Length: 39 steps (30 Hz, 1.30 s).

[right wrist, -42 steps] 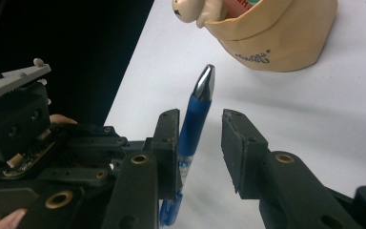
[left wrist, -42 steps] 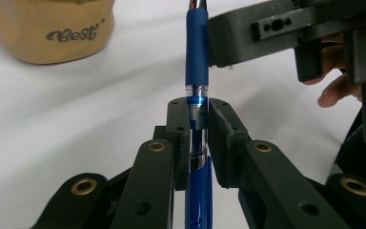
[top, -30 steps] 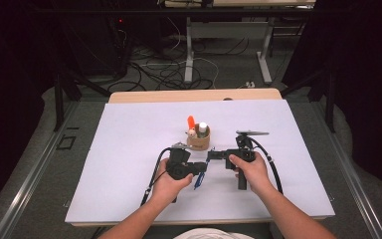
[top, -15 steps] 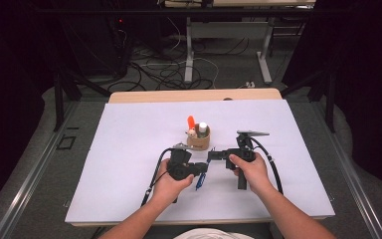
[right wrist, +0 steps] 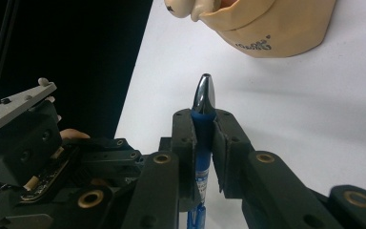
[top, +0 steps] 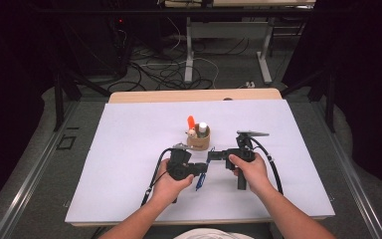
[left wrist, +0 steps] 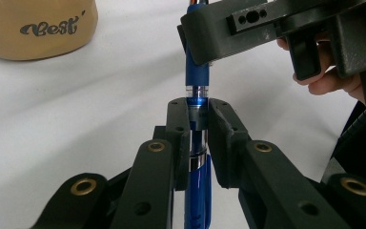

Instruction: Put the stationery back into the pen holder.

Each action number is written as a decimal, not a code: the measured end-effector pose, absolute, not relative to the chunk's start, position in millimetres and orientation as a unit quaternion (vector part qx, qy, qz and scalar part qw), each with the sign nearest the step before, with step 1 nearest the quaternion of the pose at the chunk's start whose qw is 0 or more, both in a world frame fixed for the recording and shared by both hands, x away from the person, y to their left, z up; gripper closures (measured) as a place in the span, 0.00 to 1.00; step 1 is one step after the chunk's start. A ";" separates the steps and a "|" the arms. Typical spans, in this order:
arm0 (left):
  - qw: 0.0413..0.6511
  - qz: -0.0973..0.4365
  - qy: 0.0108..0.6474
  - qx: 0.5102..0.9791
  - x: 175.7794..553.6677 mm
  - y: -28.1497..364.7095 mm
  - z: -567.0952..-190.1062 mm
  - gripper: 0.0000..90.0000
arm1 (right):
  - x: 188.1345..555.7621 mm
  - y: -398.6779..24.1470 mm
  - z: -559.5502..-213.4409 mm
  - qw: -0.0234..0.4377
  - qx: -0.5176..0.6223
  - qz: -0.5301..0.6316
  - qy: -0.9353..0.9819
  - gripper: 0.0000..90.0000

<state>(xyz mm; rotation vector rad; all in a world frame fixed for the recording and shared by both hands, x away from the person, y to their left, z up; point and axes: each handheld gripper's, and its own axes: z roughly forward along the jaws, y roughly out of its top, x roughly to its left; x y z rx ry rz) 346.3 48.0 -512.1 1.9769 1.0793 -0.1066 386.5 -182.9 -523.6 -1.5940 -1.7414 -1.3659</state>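
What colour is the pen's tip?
Shiny silver, on a blue pen; the tip shows best in the right gripper view.

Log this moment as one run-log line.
left gripper: shut on blue pen | right gripper: shut on blue pen | tan cup: behind

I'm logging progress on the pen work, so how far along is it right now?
Done: the blue pen is off the table and gripped at both ends, the left tongs shut on its barrel by the silver ring, the right tongs shut just below its silver tip. In hand: both hold it in front of the tan holder. Left, probably: pulling it apart or closing it, then placing it in the holder.
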 end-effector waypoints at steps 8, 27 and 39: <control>0.428 -0.045 0.436 0.790 348.1 49.3 -512.5 0.82 | 385.5 -181.8 -521.0 0.209 -0.572 -0.490 -0.623 0.89; 0.431 -0.028 0.448 0.783 351.5 64.3 -508.8 0.62 | 386.6 -192.5 -514.5 0.171 -0.572 -0.511 -0.618 0.89; 0.427 0.013 0.468 0.774 359.3 81.6 -509.4 0.50 | 386.9 -198.5 -494.6 0.102 -0.559 -0.544 -0.617 0.89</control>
